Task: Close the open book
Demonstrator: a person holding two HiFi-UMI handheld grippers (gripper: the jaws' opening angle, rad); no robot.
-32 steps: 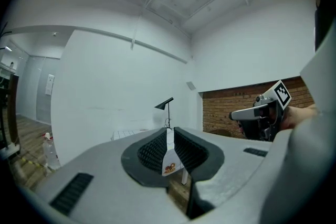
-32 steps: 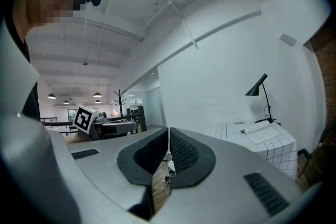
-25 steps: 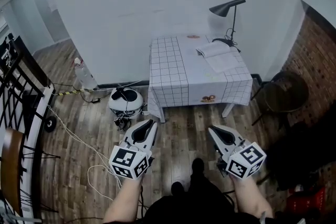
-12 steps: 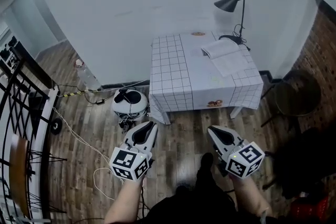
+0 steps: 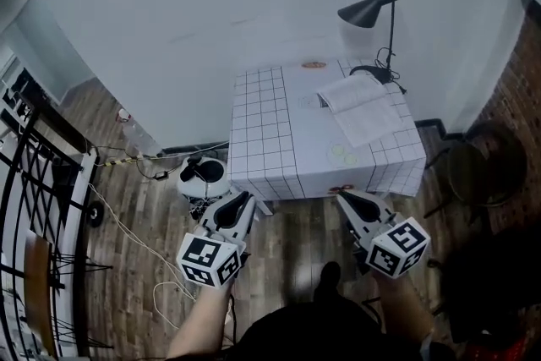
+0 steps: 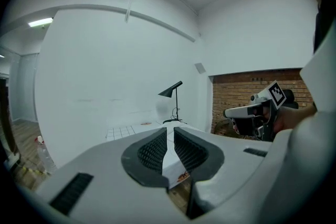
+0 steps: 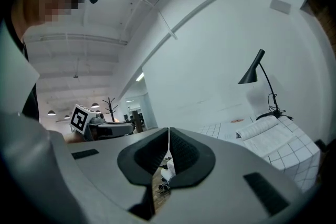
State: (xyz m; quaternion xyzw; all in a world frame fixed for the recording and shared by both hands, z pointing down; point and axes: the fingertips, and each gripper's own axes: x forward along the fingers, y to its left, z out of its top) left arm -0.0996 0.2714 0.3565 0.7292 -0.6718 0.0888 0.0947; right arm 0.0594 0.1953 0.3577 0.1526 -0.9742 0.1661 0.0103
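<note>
Dark wood-plank floor [image 5: 127, 207] runs up to a plain white wall, and against that wall stands the bench [image 5: 262, 131], draped in a white cloth ruled with a thin dark grid; over the last second the bench has grown larger and drawn closer in the head view, so I judge I am only walking up to it and the closing itself has not begun; the open book [image 5: 362, 104] lies flat toward the far right corner of the bench, its pale matte pages spread, one side rising in a soft hump near the spine; just beside it, at that corner, stands a black desk lamp [image 5: 376, 8] with a thin stem, a cone shade and a round base; I hold both grippers out ahead, short of the bench's near edge and well apart from the book; the left gripper [image 5: 239, 200] has its dark ribbed fingers [image 6: 152, 149] a narrow slit apart with nothing between them; the right gripper [image 5: 348, 203] has its fingers [image 7: 184, 155] pressed together at the tips, also empty; two small pale discs [image 5: 342, 152] sit near the near right corner; the pages look light and floppy, so I expect they will fold over easily once one side is lifted from its outer edge
</note>
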